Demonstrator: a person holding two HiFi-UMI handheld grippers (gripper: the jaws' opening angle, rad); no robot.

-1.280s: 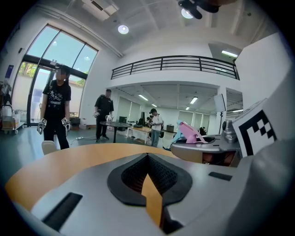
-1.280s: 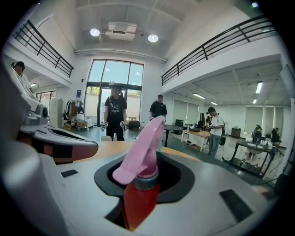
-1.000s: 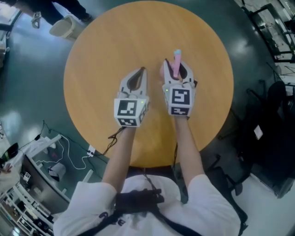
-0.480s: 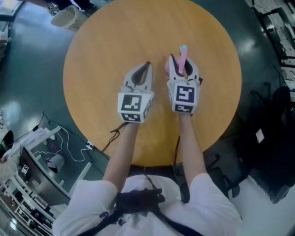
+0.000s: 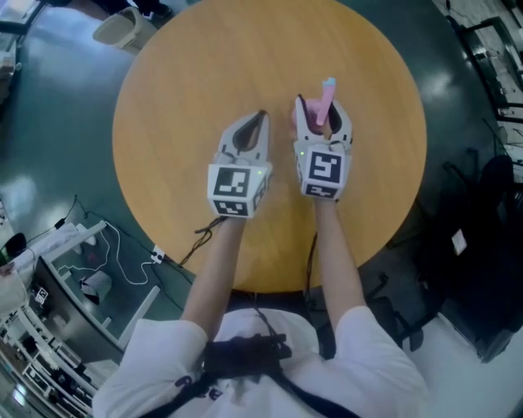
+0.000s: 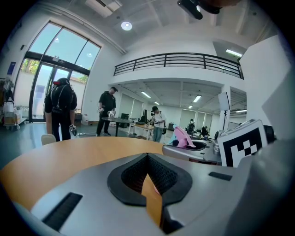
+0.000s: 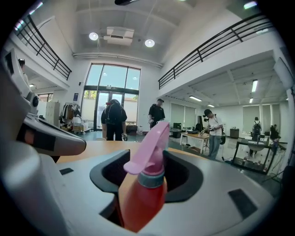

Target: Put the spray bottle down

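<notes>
Black-and-white square markers (image 5: 233,190) face us on both cubes; our right gripper (image 5: 320,104) has its jaws opening, with one pink-headed bottle (image 7: 143,193) upright between them, over the round table (image 5: 188,98); our left gripper (image 5: 260,114) is closed and empty just beside it; three people (image 6: 60,108) stand beyond; one bin (image 5: 122,24) is on the floor.

Table (image 5: 188,98): warm tan wood, faint grain.
Floor (image 5: 49,139): dark teal, glossy, pale glints.
Bottle (image 7: 143,189): pink spray head, grey collar, orange-red body.
Left gripper (image 5: 260,116): pale grey shell, black ribbed jaw lining, cube patterned in black-and-white squares.
Bin (image 5: 122,28), 11 o'clock off table: cream.
Shirt (image 5: 163,375): white.
Strap (image 5: 245,355): black.
</notes>
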